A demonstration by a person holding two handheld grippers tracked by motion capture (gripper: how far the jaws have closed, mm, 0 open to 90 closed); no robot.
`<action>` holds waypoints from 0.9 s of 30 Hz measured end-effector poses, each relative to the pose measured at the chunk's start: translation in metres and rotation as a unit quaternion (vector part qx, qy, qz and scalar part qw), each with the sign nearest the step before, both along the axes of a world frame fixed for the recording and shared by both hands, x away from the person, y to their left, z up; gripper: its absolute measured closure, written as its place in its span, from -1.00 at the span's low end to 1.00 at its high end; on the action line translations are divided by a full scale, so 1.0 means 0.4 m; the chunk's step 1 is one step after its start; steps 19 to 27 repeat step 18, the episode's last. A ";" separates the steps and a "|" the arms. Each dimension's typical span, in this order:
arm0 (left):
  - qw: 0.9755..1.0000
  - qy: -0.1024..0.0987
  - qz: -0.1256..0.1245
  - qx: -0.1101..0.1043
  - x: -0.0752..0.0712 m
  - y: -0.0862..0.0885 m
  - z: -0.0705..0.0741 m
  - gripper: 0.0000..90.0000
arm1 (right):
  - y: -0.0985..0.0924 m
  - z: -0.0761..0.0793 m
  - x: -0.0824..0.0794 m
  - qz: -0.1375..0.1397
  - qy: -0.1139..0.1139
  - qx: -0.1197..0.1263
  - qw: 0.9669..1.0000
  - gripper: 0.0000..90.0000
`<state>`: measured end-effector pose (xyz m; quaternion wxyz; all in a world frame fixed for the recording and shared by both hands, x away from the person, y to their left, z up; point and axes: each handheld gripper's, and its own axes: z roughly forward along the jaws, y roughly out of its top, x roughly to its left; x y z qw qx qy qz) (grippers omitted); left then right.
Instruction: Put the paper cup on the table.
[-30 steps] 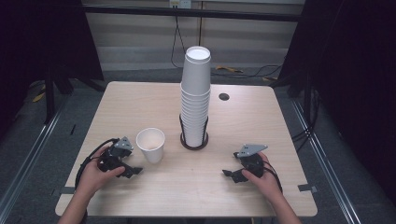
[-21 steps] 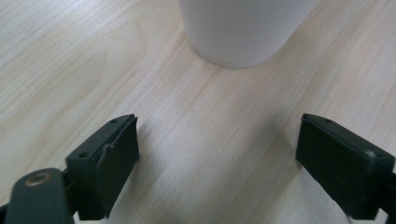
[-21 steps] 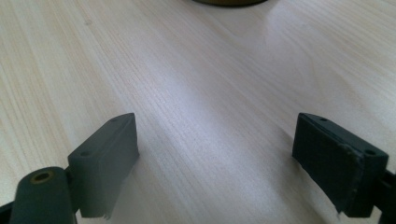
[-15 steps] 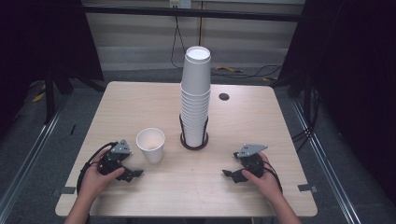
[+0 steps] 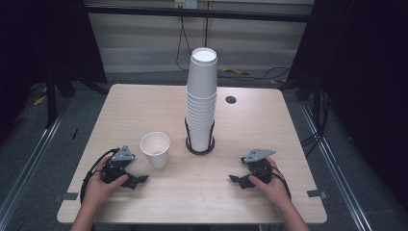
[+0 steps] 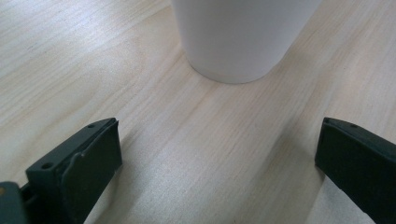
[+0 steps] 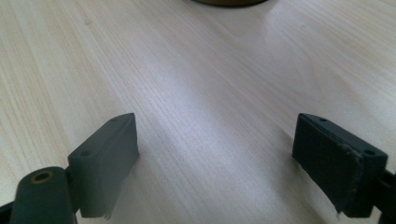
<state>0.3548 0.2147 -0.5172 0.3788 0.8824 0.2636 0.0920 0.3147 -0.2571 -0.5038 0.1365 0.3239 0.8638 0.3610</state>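
Cup: single white paper cup, upright on surface, left of stack | handling: judged light, thin-walled, crushable, tips easily; grip mid-wall gently | left claw: jaws just opened wide, empty, beside cup | right claw: open, empty.

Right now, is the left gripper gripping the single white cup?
No: the left gripper stands open, with the single white cup apart from it.

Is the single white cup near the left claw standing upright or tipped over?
Upright: the single white cup stands on its base on the table, its open mouth facing up.
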 end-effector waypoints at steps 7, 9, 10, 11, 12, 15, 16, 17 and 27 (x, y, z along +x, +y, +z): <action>1.000 0.000 0.001 -0.001 0.000 0.000 0.000 -1.00 | 0.000 0.000 0.001 0.000 0.002 0.001 1.000 -0.70; 1.000 -0.001 0.001 -0.001 0.000 0.000 0.000 -1.00 | 0.000 0.000 0.001 0.000 0.002 0.001 1.000 -0.69; 1.000 -0.001 0.001 -0.001 0.000 0.000 0.000 -1.00 | 0.000 0.000 0.000 0.000 0.001 0.000 1.000 -0.69; 1.000 -0.001 0.001 -0.001 0.000 0.000 0.000 -1.00 | 0.000 0.000 0.000 -0.001 0.001 0.000 1.000 -0.69; 1.000 -0.002 0.001 0.000 0.000 0.000 0.000 -1.00 | 0.000 0.000 0.000 -0.001 0.001 -0.001 1.000 -0.69; 1.000 -0.001 0.000 0.000 0.000 0.000 0.000 -1.00 | 0.000 0.000 0.000 -0.001 0.001 0.000 1.000 -0.69; 1.000 -0.002 0.001 0.000 0.000 0.000 0.000 -1.00 | 0.000 0.000 0.000 -0.001 0.001 0.000 1.000 -0.70; 1.000 -0.001 0.001 0.000 0.000 0.000 0.000 -1.00 | 0.000 0.000 0.000 -0.001 0.001 0.000 1.000 -0.69; 1.000 -0.001 0.001 0.000 0.000 0.000 0.000 -1.00 | 0.000 0.000 0.000 -0.001 0.001 0.001 1.000 -0.69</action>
